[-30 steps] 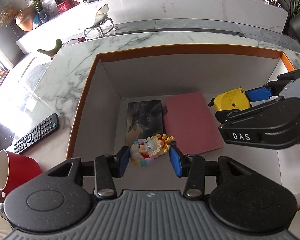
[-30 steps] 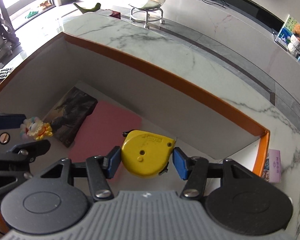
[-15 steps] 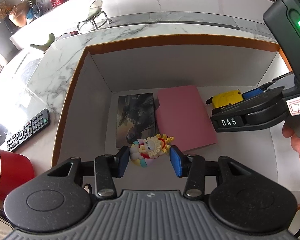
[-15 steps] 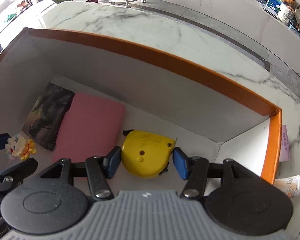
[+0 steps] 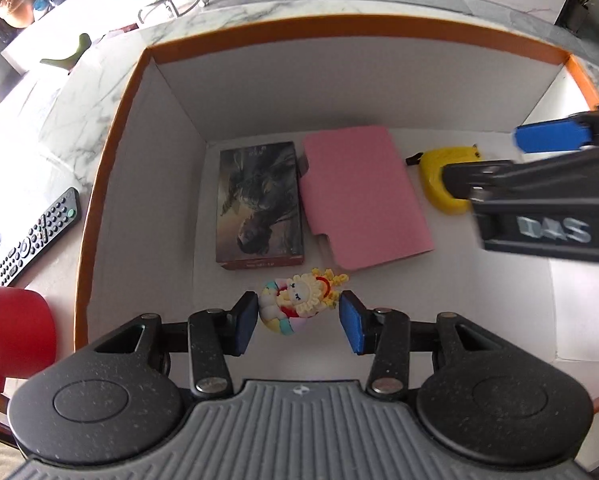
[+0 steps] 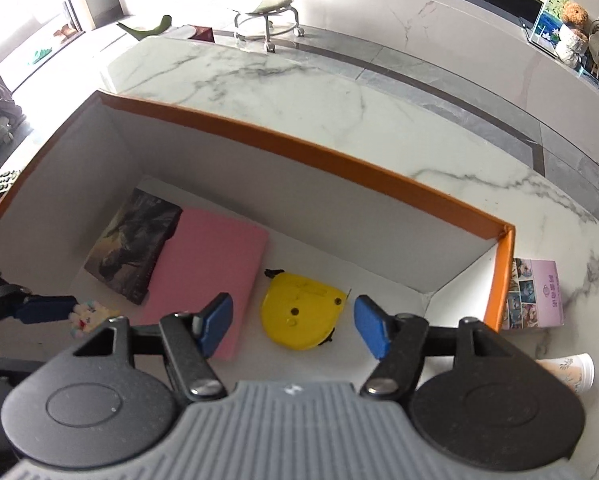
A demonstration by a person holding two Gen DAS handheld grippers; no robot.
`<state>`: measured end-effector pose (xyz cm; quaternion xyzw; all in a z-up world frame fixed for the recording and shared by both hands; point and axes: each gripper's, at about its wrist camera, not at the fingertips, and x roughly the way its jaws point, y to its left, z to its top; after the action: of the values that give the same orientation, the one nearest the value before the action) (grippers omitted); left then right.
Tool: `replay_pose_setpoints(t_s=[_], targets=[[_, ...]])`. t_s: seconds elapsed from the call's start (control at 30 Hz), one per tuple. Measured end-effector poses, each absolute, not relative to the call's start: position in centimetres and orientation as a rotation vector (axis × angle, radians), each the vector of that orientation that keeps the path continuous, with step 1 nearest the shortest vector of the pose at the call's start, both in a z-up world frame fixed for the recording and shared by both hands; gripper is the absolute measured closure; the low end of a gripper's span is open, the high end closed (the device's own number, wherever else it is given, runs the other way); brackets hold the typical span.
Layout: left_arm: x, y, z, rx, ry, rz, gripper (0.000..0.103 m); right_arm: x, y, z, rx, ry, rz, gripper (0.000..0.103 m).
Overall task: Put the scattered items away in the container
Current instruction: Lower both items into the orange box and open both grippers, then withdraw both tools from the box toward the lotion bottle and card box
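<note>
Left wrist view: left tool (image 5: 298,323) spread, pads either side of a small pastel toy figure (image 5: 299,305), gaps visible on both sides. Toy lies on the floor of the orange-rimmed box (image 5: 111,128), near edge. Beyond it a dark book (image 5: 259,204) and pink case (image 5: 359,196) side by side. Remote (image 5: 35,236) and red cup (image 5: 15,332) on the desk, left of box.

Right wrist view: right tool (image 6: 295,326) spread wide over the yellow tape measure (image 6: 299,316), which lies on the box floor, untouched, right of the pink case.
</note>
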<state>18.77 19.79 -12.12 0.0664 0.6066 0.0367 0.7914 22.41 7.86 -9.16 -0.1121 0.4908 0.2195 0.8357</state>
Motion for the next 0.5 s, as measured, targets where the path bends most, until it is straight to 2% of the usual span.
replay_pose_setpoints(t_s=[0.1,0.27,0.4,0.5], targets=[[19.1,19.9,-12.5,0.149,1.328,0.095,0.049,21.0,7.0,-7.8,-0.215,1.009,0.478,0.027],[19.3,19.9,-12.6,0.175,1.324,0.131,0.048,20.4,5.2,-6.8,-0.109,1.014,0.486,0.026],[19.5,19.8,-12.6,0.196,1.320,0.161,0.032,19.8,3.6,-6.4,-0.054,1.022,0.482,0.026],[19.4,19.8,-12.6,0.201,1.314,0.178,0.030,19.2,2.6,-6.2,0.002,1.034,0.510,0.027]])
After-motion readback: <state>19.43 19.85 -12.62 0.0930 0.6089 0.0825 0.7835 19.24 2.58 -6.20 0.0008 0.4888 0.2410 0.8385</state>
